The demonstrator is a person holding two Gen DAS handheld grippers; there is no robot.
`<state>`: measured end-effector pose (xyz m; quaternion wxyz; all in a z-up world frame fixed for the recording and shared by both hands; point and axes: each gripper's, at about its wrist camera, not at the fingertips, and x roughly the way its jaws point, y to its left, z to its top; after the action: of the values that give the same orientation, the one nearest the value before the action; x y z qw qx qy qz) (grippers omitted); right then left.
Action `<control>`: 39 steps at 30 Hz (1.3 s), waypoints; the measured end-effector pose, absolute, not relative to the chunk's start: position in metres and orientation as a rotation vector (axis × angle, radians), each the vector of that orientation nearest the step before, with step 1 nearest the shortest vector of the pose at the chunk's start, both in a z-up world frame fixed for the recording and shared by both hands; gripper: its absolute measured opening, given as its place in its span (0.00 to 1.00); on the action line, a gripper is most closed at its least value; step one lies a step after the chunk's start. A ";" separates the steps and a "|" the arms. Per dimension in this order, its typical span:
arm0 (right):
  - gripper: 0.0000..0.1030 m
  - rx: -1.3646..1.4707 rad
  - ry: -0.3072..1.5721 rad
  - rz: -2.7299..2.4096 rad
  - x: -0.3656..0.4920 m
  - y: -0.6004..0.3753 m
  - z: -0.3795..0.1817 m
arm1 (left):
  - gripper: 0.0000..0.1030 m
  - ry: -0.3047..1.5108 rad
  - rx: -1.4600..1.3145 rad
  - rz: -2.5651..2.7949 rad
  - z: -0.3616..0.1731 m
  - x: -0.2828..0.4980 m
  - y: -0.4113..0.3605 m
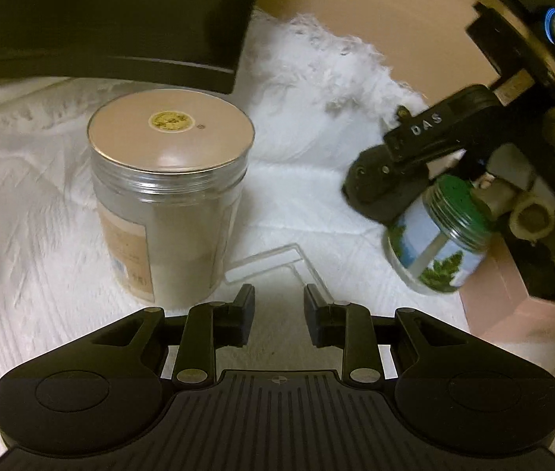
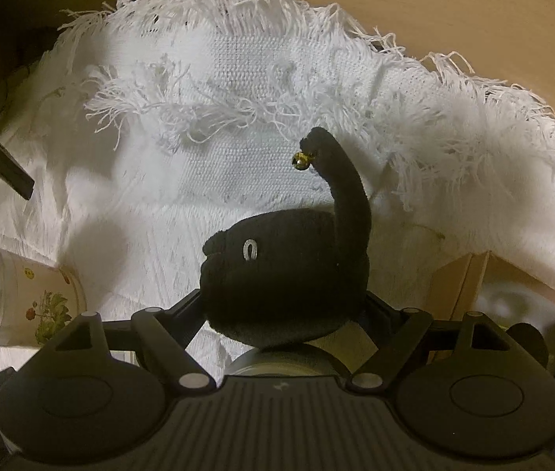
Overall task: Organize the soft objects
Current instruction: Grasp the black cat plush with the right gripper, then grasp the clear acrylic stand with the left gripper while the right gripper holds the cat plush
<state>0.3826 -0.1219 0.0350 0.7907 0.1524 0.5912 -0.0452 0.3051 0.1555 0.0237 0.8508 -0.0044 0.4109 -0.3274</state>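
Observation:
My right gripper (image 2: 283, 306) is shut on a black plush toy (image 2: 285, 271) with a thin tail and a small gold bell (image 2: 300, 161); the plush hides the fingertips. The left wrist view shows the same black plush (image 1: 375, 184) held by the right gripper (image 1: 399, 153) at the right, above a green-lidded jar (image 1: 438, 235). My left gripper (image 1: 279, 310) is open and empty, low over the white fringed blanket (image 1: 33, 204). A bin of soft toys (image 1: 544, 219) sits at the far right edge.
A clear jar with a pink lid (image 1: 167, 200) stands just left of the left gripper; it also lies at the left in the right wrist view (image 2: 18, 298). A clear acrylic stand (image 1: 273, 263) lies ahead of the left fingers. A pink box (image 1: 501, 294) stands right. Dark furniture (image 1: 100, 15) is behind.

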 end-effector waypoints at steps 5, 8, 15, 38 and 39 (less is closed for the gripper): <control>0.81 0.318 1.280 -0.100 0.387 -0.118 0.031 | 0.29 0.864 0.033 -0.663 0.021 0.314 0.154; 0.81 0.316 1.283 -0.097 0.386 -0.118 0.031 | 0.29 0.855 0.013 -0.682 0.024 0.316 0.149; 0.81 0.315 1.286 -0.090 0.385 -0.121 0.033 | 0.31 0.915 -0.021 -0.616 0.022 0.319 0.122; 0.80 0.290 1.281 -0.091 0.384 -0.117 0.035 | 0.22 0.981 0.007 -0.487 0.024 0.326 0.088; 0.79 0.284 1.280 -0.090 0.385 -0.116 0.035 | 0.22 0.980 0.023 -0.484 0.024 0.325 0.086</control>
<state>0.3848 -0.1159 0.0350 0.7918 0.1320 0.5948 -0.0420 0.3250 0.0856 0.0244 0.8542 0.0111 0.4660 -0.2302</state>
